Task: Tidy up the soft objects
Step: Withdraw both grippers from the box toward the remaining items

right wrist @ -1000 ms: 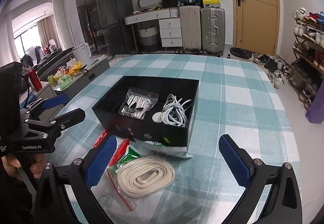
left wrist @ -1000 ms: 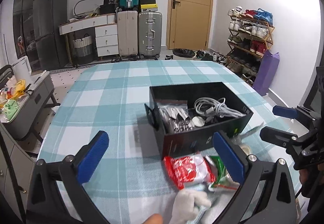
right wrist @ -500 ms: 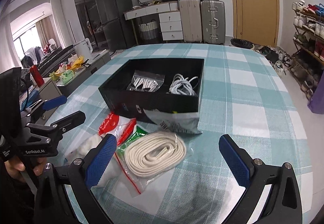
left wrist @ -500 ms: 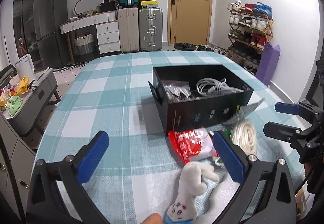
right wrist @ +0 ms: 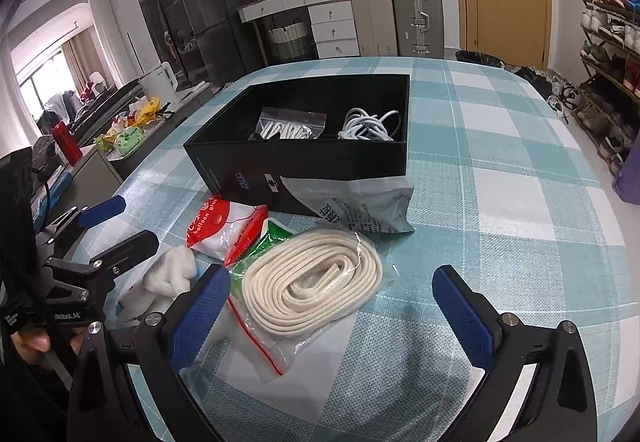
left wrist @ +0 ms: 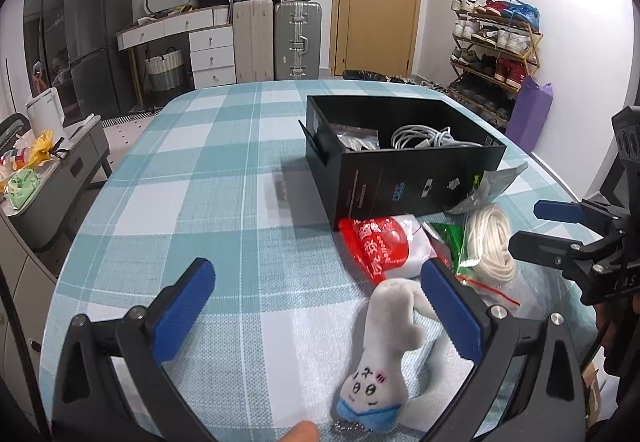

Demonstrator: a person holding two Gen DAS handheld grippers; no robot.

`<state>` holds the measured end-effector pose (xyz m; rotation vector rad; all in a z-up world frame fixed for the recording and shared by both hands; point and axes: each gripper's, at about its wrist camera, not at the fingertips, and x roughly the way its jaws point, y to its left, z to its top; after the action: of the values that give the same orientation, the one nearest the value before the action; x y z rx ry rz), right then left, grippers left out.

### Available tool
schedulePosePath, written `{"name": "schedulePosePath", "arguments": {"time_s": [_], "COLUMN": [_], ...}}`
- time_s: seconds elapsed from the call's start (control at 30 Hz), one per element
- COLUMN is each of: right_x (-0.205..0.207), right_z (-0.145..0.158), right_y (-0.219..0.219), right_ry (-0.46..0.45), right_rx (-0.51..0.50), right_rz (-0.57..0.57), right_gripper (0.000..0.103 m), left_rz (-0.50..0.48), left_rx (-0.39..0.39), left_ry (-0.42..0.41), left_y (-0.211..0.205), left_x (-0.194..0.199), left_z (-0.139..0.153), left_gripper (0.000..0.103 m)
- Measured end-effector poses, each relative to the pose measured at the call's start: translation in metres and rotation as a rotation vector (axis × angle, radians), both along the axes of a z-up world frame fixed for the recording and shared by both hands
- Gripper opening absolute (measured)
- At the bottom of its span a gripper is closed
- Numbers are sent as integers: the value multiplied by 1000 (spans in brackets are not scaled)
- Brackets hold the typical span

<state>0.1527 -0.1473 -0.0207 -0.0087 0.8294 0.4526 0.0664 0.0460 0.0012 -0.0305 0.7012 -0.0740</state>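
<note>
Plush toy (left wrist: 384, 354) lies between left hand-held gripper (left wrist: 316, 310) fingers — untouched.

- Left half of the table (left wrist: 192, 178) lies bare — open passage from near edge to far.
- The black box (left wrist: 404, 182) stands right of centre, open on top, with cable (left wrist: 420, 136) and bag (left wrist: 356, 138) inside.
- Near the box, packets crowd together — red bag (left wrist: 376, 242), rope (right wrist: 316, 282), grey pouch (right wrist: 360, 202), plush (left wrist: 384, 354).
- Right of the rope, the cloth is bare.
</note>
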Motion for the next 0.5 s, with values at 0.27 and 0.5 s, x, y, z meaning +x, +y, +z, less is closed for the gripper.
{"name": "schedulePosePath", "arguments": {"time_s": [0.27, 0.5], "right_x": [8, 15], "right_z": [-12, -17], "right_y": [9, 20], "right_ry": [42, 64], "right_rx": [-5, -23], "right_rz": [4, 14], "right_gripper": [103, 103], "left_rz": [-21, -31], "left_rx": [16, 5], "left_ry": [14, 30], "left_y": [-3, -3], "left_x": [-3, -1], "left_z": [-6, -8], "left_gripper": [103, 103]}}
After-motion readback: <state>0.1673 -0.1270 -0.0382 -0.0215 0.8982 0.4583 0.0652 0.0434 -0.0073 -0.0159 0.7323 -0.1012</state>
